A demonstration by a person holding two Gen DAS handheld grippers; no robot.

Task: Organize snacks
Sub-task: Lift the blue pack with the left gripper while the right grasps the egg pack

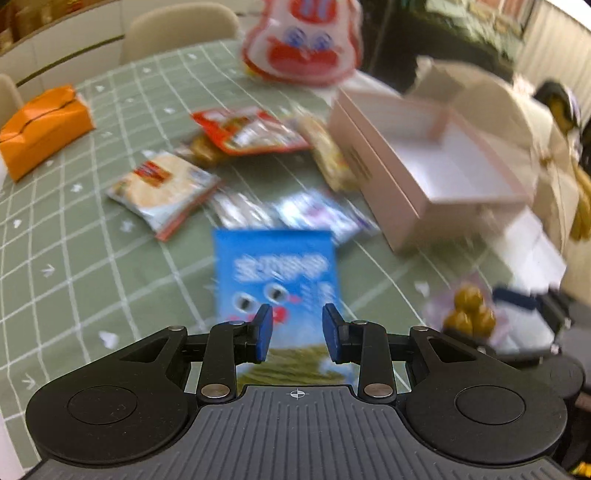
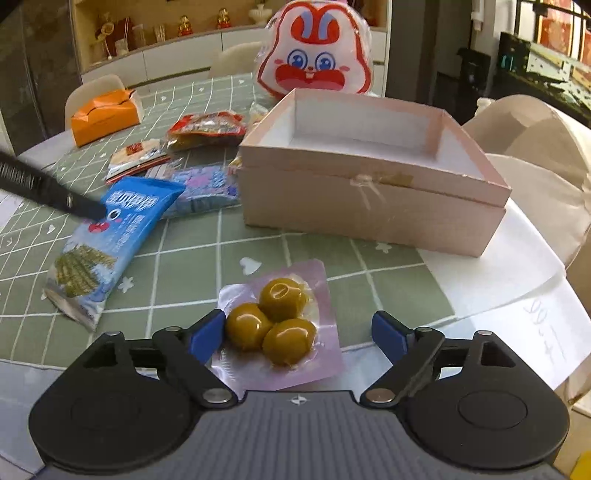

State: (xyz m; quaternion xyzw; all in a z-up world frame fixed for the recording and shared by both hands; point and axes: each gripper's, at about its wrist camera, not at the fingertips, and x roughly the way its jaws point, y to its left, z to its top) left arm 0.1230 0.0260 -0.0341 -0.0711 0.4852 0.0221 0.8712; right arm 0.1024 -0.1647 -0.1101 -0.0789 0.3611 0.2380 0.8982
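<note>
The blue packet [image 1: 275, 291] lies flat on the table [image 1: 74, 258] under the half-closed, empty left gripper [image 1: 297, 328]; light, crinkly and slippery, it looks best pinched at a sealed edge, while the right gripper [image 2: 298, 332] gapes over the olive pouch [image 2: 280, 328].

I see green grid tablecloth [image 2: 207, 254] | my orange tissue box [image 2: 105, 118] at far left of it | cream chairs [image 2: 236, 57] behind | shelf figurines [image 2: 184, 24] | white paper [image 2: 517, 288] under the cloth's right edge
</note>
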